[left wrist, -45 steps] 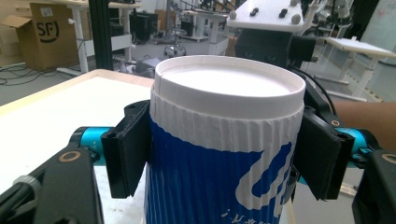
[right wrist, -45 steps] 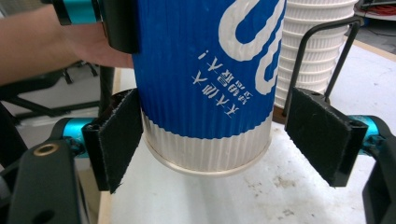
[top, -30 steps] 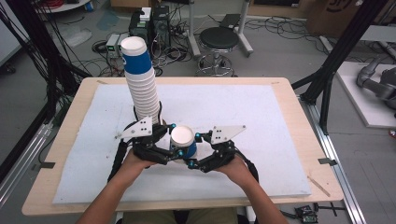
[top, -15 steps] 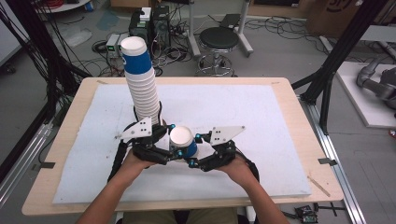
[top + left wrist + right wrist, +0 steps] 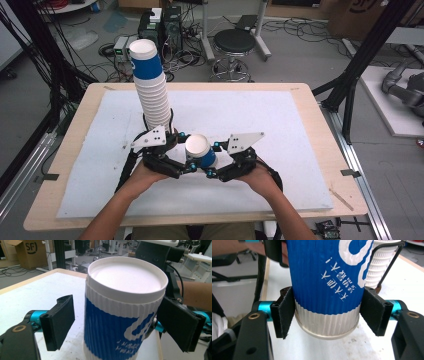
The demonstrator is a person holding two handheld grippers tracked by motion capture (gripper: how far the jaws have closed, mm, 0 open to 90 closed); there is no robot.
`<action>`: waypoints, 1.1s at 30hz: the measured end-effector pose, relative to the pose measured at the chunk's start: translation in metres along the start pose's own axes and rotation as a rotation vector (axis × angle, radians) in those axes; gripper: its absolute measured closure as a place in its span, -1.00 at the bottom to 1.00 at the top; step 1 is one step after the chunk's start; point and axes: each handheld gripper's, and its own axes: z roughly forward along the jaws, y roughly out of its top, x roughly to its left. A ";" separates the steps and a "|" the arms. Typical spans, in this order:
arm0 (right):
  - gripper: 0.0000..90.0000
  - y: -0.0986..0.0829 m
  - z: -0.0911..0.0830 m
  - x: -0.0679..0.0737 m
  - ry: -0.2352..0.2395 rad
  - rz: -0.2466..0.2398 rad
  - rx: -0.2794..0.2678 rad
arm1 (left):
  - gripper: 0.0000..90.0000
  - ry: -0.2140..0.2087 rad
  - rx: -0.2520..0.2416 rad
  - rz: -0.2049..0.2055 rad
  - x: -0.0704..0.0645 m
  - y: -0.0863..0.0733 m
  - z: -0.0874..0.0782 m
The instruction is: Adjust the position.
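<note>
A single blue-and-white paper cup (image 5: 201, 151) is held upside down near the front middle of the white table mat (image 5: 280, 125), between the two grippers. A tall stack of cups (image 5: 151, 90) stands just behind the left gripper (image 5: 176, 159), apart from the held cup.

The right gripper (image 5: 326, 315) is closed on the cup: both pads are seen pressed to its lower wall, at the rim end. The left gripper's jaws are seen spread either side of the cup's upper part, a gap on the near side; no clamping is shown.

Progress is judged as mid-task: one cup is in hand, not yet joined to the stack. Still to be done: the cup is to be carried over and set on the stack, by this reading.
</note>
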 end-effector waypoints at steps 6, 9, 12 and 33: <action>-0.29 0.002 -0.007 -0.005 0.000 -0.011 0.045 | -0.67 -0.003 0.032 -0.004 0.002 0.003 -0.004; -0.30 0.003 -0.008 -0.007 0.001 -0.023 0.074 | -0.67 -0.016 0.050 0.001 0.002 0.007 -0.005; -0.30 0.004 -0.009 -0.008 0.007 -0.038 0.112 | -0.66 -0.023 0.071 0.010 0.001 0.010 -0.005; -0.31 0.031 -0.012 -0.006 0.027 -0.189 0.384 | -0.65 -0.080 0.214 0.038 0.001 0.021 0.010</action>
